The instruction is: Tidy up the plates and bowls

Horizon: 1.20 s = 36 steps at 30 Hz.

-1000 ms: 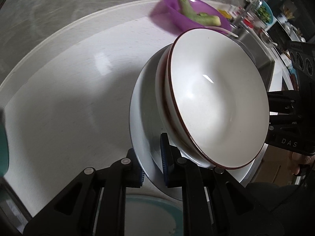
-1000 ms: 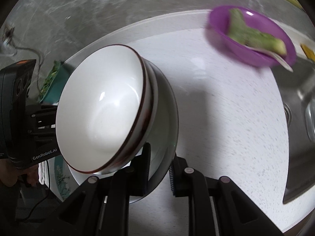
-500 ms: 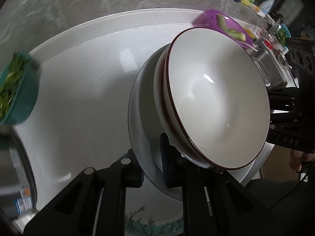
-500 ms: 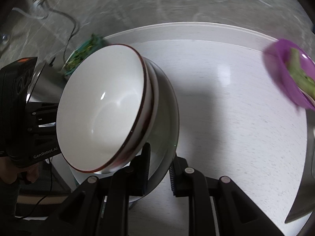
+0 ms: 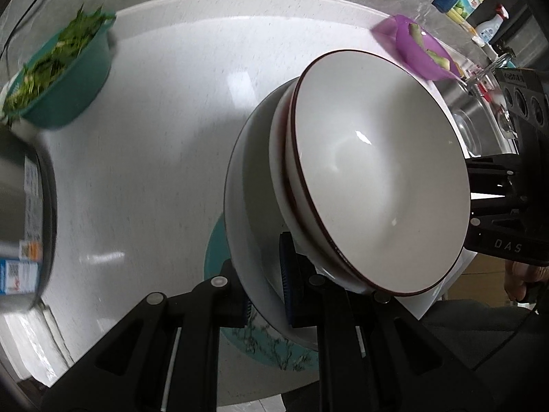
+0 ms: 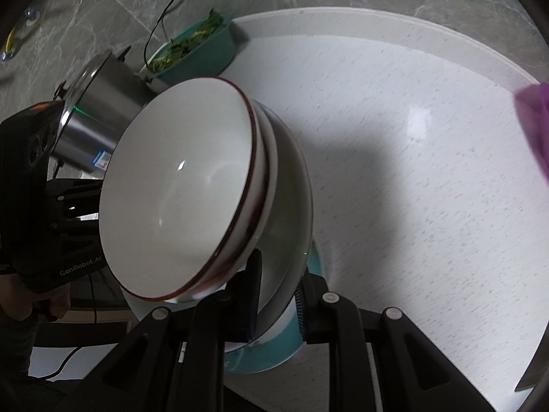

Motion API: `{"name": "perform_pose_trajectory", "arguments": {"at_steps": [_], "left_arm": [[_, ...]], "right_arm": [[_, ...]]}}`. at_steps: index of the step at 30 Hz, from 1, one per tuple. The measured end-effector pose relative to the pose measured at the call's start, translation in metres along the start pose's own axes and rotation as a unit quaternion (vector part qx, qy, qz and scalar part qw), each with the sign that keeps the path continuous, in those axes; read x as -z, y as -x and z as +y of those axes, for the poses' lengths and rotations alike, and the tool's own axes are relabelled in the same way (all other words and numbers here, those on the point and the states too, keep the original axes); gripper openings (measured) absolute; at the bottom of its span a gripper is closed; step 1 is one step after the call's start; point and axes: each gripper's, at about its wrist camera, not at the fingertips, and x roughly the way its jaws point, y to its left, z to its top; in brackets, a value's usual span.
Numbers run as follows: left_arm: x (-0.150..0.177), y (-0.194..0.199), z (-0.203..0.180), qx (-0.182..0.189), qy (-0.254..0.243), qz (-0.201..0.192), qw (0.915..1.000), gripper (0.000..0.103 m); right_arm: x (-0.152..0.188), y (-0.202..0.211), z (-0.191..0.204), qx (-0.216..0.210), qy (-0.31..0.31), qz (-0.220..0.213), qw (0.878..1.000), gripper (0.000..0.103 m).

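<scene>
Both grippers hold one stack from opposite sides. My left gripper (image 5: 266,285) is shut on the rim of a white plate (image 5: 245,226) that carries two nested white bowls with dark red rims (image 5: 377,171). My right gripper (image 6: 276,300) is shut on the same plate (image 6: 291,213) under the bowls (image 6: 178,189). The stack hangs above a teal patterned plate (image 5: 274,346) that lies on the white counter (image 5: 154,137); the plate also shows in the right wrist view (image 6: 274,350).
A teal bowl of greens (image 5: 58,75) stands at the back left, also in the right wrist view (image 6: 195,51). A steel pot (image 6: 99,113) stands near it. A purple bowl with vegetable pieces (image 5: 418,51) and a sink (image 5: 480,127) are to the right.
Both grippers have carried the stack leftward along the counter. The purple bowl has slid to the right of view, the greens bowl and pot have come in, and the teal plate now lies under the stack.
</scene>
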Motion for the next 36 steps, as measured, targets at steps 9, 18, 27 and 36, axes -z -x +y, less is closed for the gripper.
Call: {"name": "perform_pose_trajectory", "arguments": {"at_steps": [9,18,27,36], "left_arm": [[0.041,-0.01,0.013,0.013,0.014,0.012,0.9997,0.011],[0.038,-0.031,0.0,0.013,0.011,0.013,0.9998,0.011],[0.044,-0.051,-0.002,0.022,0.015,0.017,0.9995,0.011],[0.047,-0.067,0.002,0.02,0.019,0.019,0.9994,0.011]], "right_arm": [[0.02,-0.016,0.008,0.0,-0.01,0.018,1.0,0.02],[0.029,-0.027,0.014,0.006,-0.016,0.02,1.0,0.02],[0.037,-0.034,0.014,0.008,-0.029,0.02,0.999,0.02],[0.043,-0.047,0.017,0.007,-0.041,0.02,0.999,0.02]]}}
